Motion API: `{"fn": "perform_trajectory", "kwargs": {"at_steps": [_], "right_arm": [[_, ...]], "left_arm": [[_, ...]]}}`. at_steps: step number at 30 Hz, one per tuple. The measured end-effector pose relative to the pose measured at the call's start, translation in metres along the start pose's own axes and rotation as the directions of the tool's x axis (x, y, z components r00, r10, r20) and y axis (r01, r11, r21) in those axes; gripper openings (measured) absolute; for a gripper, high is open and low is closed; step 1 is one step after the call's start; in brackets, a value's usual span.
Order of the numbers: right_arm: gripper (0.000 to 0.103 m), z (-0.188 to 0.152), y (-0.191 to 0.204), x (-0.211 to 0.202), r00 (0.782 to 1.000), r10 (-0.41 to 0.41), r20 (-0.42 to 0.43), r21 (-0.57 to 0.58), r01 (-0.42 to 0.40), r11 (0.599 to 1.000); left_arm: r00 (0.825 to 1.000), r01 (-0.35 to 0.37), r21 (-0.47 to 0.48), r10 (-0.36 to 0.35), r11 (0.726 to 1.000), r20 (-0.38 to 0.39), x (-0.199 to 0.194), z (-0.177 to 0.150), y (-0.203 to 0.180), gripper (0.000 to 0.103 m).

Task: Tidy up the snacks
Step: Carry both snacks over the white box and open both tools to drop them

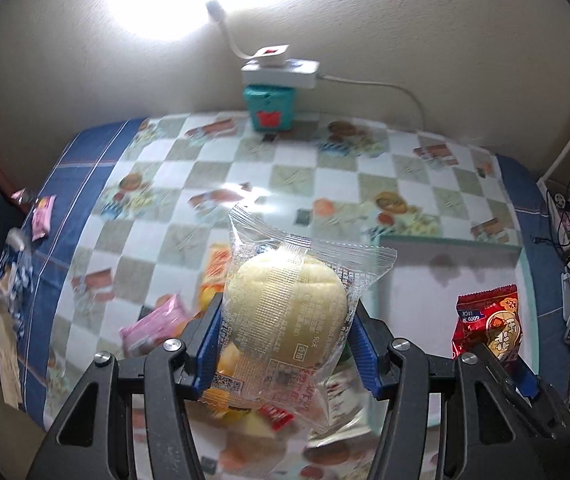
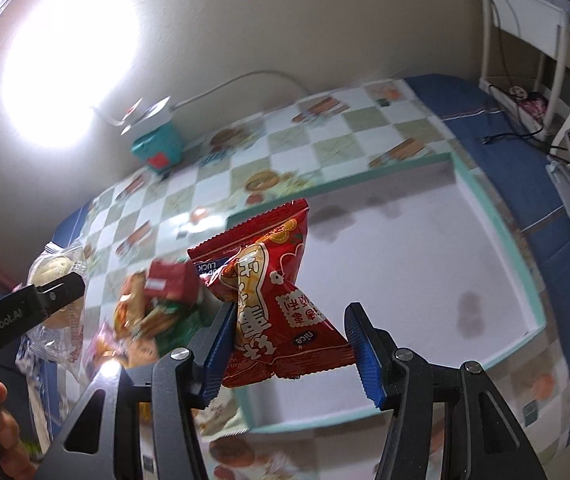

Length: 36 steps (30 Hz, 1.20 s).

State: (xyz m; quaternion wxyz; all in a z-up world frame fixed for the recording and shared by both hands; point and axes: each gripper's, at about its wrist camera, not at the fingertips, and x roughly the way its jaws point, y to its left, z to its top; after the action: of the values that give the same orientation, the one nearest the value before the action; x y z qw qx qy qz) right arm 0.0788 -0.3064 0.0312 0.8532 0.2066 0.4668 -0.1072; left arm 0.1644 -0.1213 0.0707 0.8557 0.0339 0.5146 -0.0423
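My left gripper [image 1: 287, 334] is shut on a pale round bun in a clear wrapper [image 1: 285, 308], held above the table. In the right wrist view that same bun [image 2: 53, 270] shows at the far left behind the left gripper's black finger. The right gripper [image 2: 289, 342] is shut on a red snack packet [image 2: 277, 304], raised over the near edge of a white tray with a teal rim [image 2: 501, 236]. The red packet [image 1: 489, 322] also appears at the lower right of the left wrist view. A heap of loose snacks [image 2: 153, 308] lies on the table left of the tray.
The table wears a checked cloth with blue borders [image 1: 157, 200]. A teal box [image 1: 271, 108] with a white power strip on top stands against the back wall. Pink packets [image 1: 43, 216] lie near the left table edge. A white rack [image 2: 525, 36] stands at the right.
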Motion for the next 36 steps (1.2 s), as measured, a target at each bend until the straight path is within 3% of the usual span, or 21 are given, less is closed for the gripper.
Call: {"fn": "perform_trajectory", "kwargs": {"at_steps": [14,25,36], "right_arm": [[0.058,0.037,-0.063,0.015,0.996,-0.09,0.022,0.128,0.086,0.988],[0.058,0.057,-0.095,0.023,0.986,-0.162,0.039,0.18,0.153,0.972],[0.058,0.068,-0.108,0.044,0.974,-0.225,0.03,0.161,0.217,0.963]], "left_arm": [[0.998,0.03,0.096,-0.035,0.995,0.057,0.026,0.015,-0.079,0.059],[0.998,0.054,0.153,-0.051,0.987,-0.02,0.062,0.02,-0.117,0.059],[0.996,0.059,0.191,-0.046,0.98,-0.07,0.094,0.024,-0.145,0.059]]}}
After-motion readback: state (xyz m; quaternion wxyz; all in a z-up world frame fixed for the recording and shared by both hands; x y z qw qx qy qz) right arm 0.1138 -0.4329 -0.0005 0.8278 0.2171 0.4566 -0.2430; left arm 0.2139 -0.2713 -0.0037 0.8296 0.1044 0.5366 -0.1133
